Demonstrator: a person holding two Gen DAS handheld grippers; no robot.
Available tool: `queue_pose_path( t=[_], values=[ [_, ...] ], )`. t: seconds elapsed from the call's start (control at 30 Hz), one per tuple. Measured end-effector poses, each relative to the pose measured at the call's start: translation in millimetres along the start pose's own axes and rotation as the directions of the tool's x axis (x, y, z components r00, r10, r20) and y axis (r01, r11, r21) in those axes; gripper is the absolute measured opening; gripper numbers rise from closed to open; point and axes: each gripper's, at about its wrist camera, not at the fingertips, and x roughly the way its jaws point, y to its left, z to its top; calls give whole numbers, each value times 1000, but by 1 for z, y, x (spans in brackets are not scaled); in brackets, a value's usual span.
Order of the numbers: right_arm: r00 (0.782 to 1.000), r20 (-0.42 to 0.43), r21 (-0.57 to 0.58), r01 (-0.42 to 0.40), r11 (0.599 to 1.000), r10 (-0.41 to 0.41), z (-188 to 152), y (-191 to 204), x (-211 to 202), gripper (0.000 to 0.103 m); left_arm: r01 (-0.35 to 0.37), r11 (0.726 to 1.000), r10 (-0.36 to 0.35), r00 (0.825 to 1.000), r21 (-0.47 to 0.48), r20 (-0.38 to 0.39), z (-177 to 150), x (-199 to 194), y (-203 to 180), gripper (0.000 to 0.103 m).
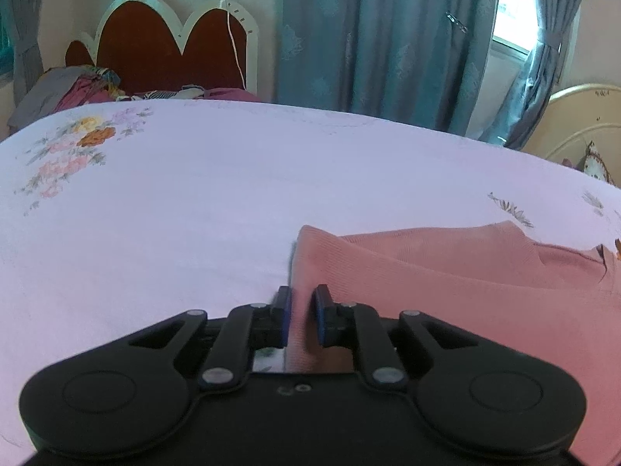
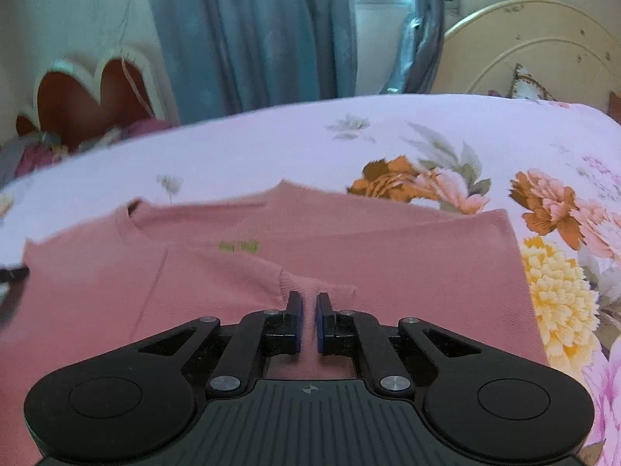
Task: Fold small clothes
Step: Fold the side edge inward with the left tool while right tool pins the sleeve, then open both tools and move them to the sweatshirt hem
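Pink top lies spread on the bed, over the floral sheet. Left gripper clamped on the top's left edge, fabric pinched between the pads. Right gripper nearly together, squeezing a raised fold of the same top. Heap of clothes by the red headboard. No containers visible.
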Motion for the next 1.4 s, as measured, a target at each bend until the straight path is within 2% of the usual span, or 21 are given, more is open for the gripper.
queue_pose_path(
  t=[0.1, 0.13, 0.2, 0.23, 0.27, 0.53, 0.57, 0.7, 0.77, 0.93, 1.03, 1.17, 1.27, 1.3, 1.33, 1.37, 1.4],
  values=[
    [1000, -1, 22, -22, 1000, 22, 0, -7, -11, 5, -11, 1000, 11, 1000, 11, 0, 0, -4, -1, 22],
    [999, -11, 28, -31, 999, 32, -1, -9, -14, 8, -16, 1000, 16, 1000, 13, 4, 0, -6, -1, 23],
    [999, -22, 37, -33, 999, 33, -3, -11, -20, 25, -16, 1000, 16, 1000, 14, 3, 0, -10, -1, 25],
    [999, -18, 43, -31, 999, 32, -5, -12, -24, 44, -17, 1000, 17, 1000, 14, 4, 0, -12, 0, 25],
    [999, -12, 45, -31, 999, 32, -7, -13, -27, 46, -18, 1000, 18, 1000, 16, 7, -1, -15, 0, 25],
    [993, -72, 43, -90, 995, 93, -24, -5, -29, 43, -14, 999, 12, 999, 47, 42, -5, -45, -2, 26],
    [992, -78, 35, -95, 995, 97, -26, -3, -29, 36, -8, 999, 6, 999, 49, 47, -8, -52, -3, 26],
    [991, -85, 28, -97, 995, 99, -31, 1, -31, 24, 28, 996, -31, 999, 82, 37, -26, -72, -9, 26],
    [992, -94, 10, -78, 997, 79, -33, 2, -30, 4, 43, 993, -46, 999, 107, 19, -38, -79, -14, 26],
    [995, -96, -50, -29, 998, 25, -41, -3, -31, 4, 35, 988, -30, 999, 151, -32, -64, -74, -19, 28],
    [994, -103, -55, -40, 998, 34, -39, -5, -33, 4, 14, 984, -12, 1000, 177, -16, -67, -74, -23, 28],
    [994, -76, -39, -82, 996, 79, -40, -8, -50, 4, 13, 990, -8, 999, 139, -39, -63, -80, -24, 27],
    [992, -65, -39, -111, 993, 108, -42, -12, -62, 5, 14, 990, -9, 999, 141, -37, -64, -92, -29, 33],
    [991, -63, -42, -119, 992, 117, -44, -13, -66, 7, 13, 989, -8, 999, 145, -34, -66, -98, -33, 39],
    [991, -62, -42, -122, 992, 119, -45, -13, -69, 19, 9, 989, -5, 1000, 150, -30, -68, -103, -36, 49],
    [990, -57, -41, -129, 991, 126, -47, -14, -73, 48, 5, 988, -1, 1000, 152, -25, -70, -109, -39, 56],
    [990, -44, -42, -135, 990, 133, -50, -15, -77, 59, 2, 989, 1, 1000, 150, -18, -72, -115, -41, 65]
  ],
)
